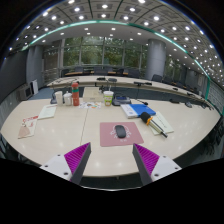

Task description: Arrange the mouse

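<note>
A dark grey mouse (pixel 121 131) lies on a pink mouse mat (pixel 120 136) on the pale table (pixel 75 128), beyond my fingers and roughly centred between them. My gripper (pixel 112 160) is open, well short of the mat, with nothing between its fingers. The left magenta pad (pixel 77 156) and the right magenta pad (pixel 147 157) stand wide apart above the table's near edge.
Cups and bottles (pixel 72 96) stand at the back left, with a white cup (pixel 108 98) next to them. Papers and a blue book (pixel 137 110) lie right of the mat, with a pen (pixel 157 126). More papers (pixel 27 127) sit at the left.
</note>
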`<action>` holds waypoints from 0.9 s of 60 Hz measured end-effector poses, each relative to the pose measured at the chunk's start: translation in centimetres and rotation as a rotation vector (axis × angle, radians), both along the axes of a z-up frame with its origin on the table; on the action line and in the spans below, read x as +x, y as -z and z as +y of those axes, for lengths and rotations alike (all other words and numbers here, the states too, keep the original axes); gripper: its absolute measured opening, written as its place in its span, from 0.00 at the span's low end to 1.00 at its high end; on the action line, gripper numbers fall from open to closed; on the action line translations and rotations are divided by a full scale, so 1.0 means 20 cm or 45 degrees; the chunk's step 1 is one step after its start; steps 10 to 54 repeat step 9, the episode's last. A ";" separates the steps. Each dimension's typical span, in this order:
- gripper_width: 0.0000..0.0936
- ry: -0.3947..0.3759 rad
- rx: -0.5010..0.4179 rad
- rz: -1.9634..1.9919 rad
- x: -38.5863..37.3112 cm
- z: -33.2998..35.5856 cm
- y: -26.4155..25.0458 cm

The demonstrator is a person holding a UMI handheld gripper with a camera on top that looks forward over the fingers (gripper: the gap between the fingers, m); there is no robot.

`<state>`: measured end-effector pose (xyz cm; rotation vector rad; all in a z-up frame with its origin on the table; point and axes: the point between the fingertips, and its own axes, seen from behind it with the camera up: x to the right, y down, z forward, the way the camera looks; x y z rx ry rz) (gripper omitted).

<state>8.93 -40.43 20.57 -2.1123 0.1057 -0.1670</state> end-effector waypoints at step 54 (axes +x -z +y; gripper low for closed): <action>0.91 0.001 0.018 0.023 -0.03 -0.01 -0.03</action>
